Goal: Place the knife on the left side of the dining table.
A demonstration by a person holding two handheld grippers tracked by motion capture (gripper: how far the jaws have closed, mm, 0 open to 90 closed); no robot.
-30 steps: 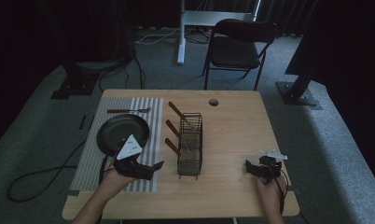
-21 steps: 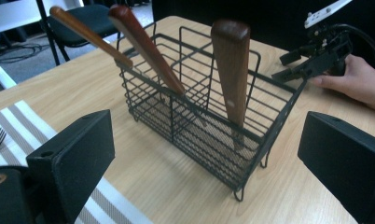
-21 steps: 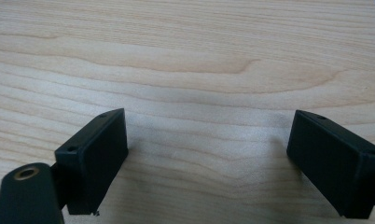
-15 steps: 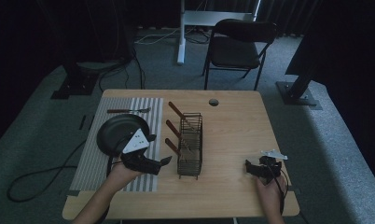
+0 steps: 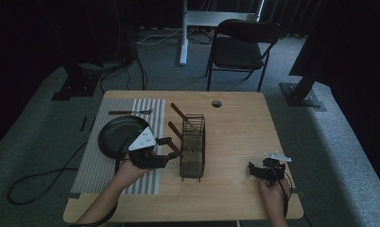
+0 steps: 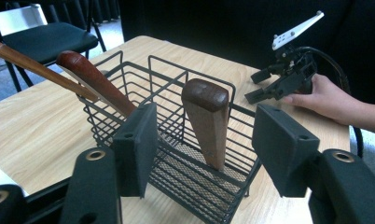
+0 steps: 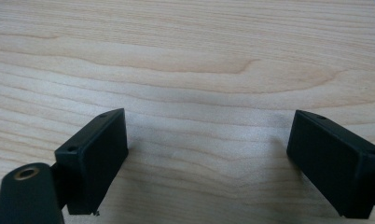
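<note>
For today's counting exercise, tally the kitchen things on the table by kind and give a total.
Wooden-handled utensils in the wire basket: 3
Wire baskets: 1
Black pans: 1
Utensils lying on the striped mat: 1
Striped mats: 1
Total: 7

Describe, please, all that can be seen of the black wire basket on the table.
The wire basket is black metal, long and narrow, open on top, with a fine mesh floor and wire dividers making compartments. It stands upright near the middle of the wooden table, just right of the striped mat. Three wooden handles stick out of it, leaning toward the mat. The open left gripper points at its near end, apparently not touching it.
</note>
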